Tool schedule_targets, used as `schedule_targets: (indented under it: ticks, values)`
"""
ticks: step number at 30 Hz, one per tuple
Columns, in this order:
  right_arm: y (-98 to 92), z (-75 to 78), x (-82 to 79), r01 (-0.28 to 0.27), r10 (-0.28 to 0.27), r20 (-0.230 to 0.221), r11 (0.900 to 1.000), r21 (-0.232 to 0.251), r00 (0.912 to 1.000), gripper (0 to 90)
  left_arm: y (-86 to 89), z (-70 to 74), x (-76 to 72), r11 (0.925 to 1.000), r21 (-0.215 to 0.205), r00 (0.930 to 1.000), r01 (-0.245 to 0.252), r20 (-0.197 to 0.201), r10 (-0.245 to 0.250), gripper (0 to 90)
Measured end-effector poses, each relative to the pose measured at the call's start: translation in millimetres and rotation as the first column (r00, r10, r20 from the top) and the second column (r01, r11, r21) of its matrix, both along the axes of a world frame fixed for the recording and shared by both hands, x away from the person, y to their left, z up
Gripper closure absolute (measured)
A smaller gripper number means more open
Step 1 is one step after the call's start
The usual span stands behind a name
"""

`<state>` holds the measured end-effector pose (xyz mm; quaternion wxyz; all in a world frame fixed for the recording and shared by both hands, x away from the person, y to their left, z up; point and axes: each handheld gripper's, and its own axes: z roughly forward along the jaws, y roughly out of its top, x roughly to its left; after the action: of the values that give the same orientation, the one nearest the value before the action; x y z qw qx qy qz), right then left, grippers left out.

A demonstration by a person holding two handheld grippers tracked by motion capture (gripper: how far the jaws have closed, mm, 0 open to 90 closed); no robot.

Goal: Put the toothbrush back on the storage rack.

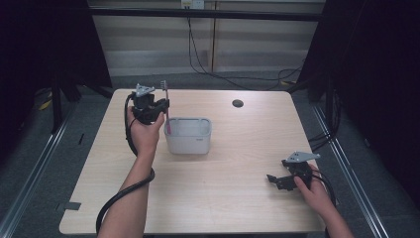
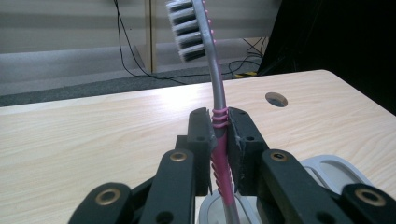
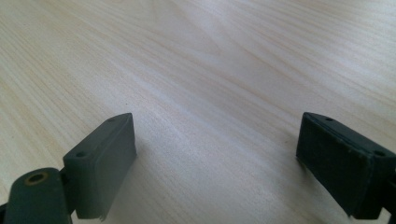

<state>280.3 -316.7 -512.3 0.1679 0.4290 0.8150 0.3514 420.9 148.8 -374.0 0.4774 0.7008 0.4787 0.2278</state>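
While clamped tight on the pink grip of a toothbrush (image 2: 219, 140), left gripper (image 1: 157, 110) raised above the near-left corner of a grey bin (image 1: 189, 136), at the left of a pale wooden table (image 1: 237, 198). Toothbrush held upright, bristled head (image 2: 187, 30) at the top and facing left in the left gripper view, grey neck curving up from between the jaws, pink lower end reaching down into the bin's mouth (image 2: 217, 207); whether touching the bin's inside, not possible to tell. In the high view, brush (image 1: 166, 106) standing just beside the left hand (image 1: 143, 134), bristles topmost, pink handle dipping behind the bin's left rim. Bin resting left of the table's centre, rounded at the corners, light inside. Right gripper (image 1: 278, 181) kept well apart, near the table's front right edge, low over the wood, jaws spread wide with nothing between them; bare wood grain (image 3: 210, 93) seen between the two black pads in the right gripper view. Right hand (image 1: 312, 191) wrapped around the gripper's body, grey three-cornered plate (image 1: 302, 157) on top. A dark round hole (image 1: 237, 103) set in the tabletop toward the far edge, beyond the bin. Black cables (image 1: 213, 69) trailing over the floor behind the table.
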Motion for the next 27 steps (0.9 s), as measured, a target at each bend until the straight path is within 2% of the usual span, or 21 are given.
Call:
schedule_targets:
  ticks: [8,19,27]
  values:
    - [0.0,0.0,0.0,0.0,0.0,0.0,1.0,0.0,1.0,11.3,1.6,-4.0,-1.3,1.0,0.005,1.0,-0.005,-0.005,0.005,80.4]
    - [0.0,0.0,0.0,-0.001,0.001,0.001,1.0,0.0,1.0,11.3,3.3,-8.8,-4.5,0.9999,-0.01,0.9999,-0.007,-0.008,0.007,80.4]
    - [0.0,0.0,0.0,-0.001,0.001,0.0,1.0,0.0,1.0,11.4,5.0,-11.8,-7.7,1.0,0.001,1.0,-0.005,-0.003,0.005,80.4]
